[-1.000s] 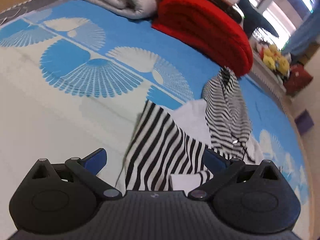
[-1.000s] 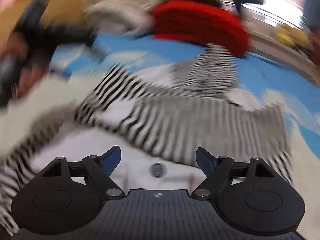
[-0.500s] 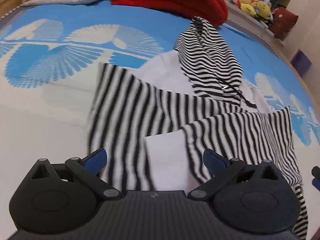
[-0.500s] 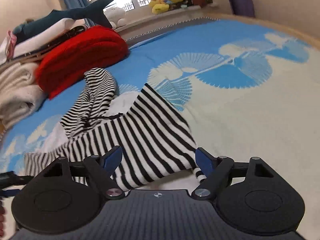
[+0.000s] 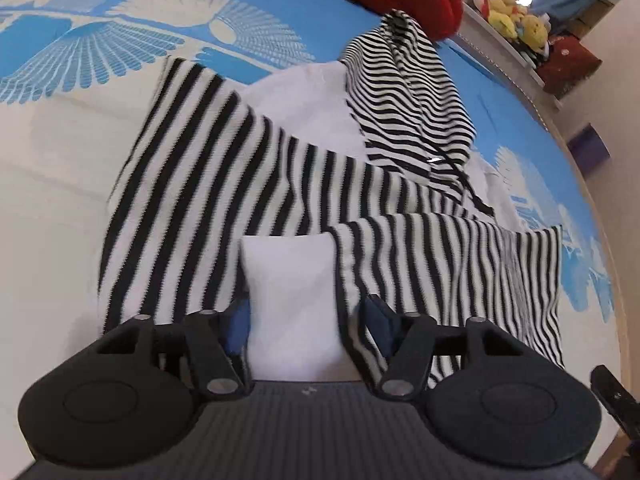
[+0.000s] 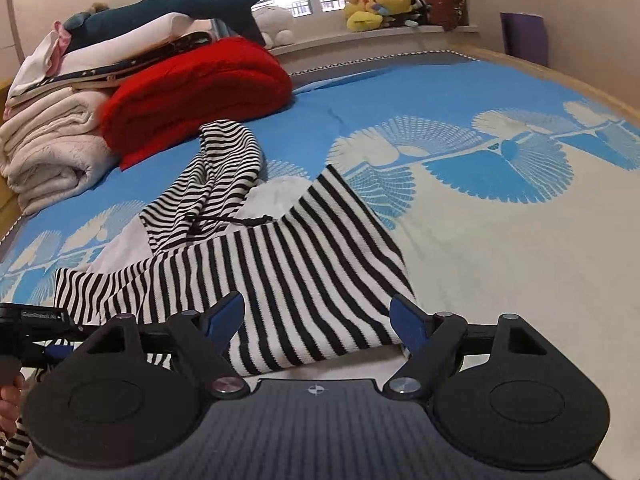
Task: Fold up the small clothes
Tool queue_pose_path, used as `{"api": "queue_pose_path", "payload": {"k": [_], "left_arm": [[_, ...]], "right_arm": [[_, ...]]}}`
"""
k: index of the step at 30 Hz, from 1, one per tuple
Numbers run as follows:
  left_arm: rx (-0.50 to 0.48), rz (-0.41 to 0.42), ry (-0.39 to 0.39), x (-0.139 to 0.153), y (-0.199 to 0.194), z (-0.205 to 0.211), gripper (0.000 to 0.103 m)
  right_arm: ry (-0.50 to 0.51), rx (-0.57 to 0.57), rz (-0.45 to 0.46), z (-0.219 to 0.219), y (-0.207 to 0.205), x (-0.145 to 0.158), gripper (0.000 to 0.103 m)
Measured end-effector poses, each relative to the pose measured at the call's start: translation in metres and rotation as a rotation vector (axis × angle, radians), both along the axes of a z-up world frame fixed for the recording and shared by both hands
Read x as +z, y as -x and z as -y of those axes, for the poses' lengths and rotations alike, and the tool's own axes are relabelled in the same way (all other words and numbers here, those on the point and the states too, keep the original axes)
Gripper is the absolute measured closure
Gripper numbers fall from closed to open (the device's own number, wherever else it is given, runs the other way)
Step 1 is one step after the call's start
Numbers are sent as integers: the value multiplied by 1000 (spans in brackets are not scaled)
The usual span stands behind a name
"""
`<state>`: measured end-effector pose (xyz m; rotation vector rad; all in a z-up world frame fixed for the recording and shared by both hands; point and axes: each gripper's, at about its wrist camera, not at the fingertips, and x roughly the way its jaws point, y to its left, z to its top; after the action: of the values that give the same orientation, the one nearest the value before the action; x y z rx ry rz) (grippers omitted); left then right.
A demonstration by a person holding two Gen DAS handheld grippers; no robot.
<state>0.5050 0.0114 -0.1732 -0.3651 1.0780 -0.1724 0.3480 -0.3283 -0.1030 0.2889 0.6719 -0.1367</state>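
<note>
Blue bedspread (image 6: 460, 92) | striped hoodie (image 5: 280, 184) flat, hood far | left claw (image 5: 306, 322) half-closed around hem | right claw (image 6: 318, 320) apart

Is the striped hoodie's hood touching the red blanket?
Cannot tell. Right wrist view: hood reaches the red blanket edge, but neither contact nor a gap shows plainly.

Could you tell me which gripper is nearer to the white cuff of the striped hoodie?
Left. The left gripper has its fingers on either side of the white cuff. The right gripper hangs open over the hoodie's striped hem, with no cuff between its fingers.
</note>
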Motion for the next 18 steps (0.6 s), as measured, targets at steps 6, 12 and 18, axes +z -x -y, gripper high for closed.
{"api": "queue_pose_path", "payload": {"k": [6,12,18], "left_arm": [[-16,141,137,38,4,-3,97],[24,331,69,76,2,-28,99],[90,78,-22,1,-28,-43,95]], "right_arm": [[-86,-56,54,23,-4,12,27],[-150,-156,237,61,-28,35,50],[-129,-116,109,62,-83,2,64]]}}
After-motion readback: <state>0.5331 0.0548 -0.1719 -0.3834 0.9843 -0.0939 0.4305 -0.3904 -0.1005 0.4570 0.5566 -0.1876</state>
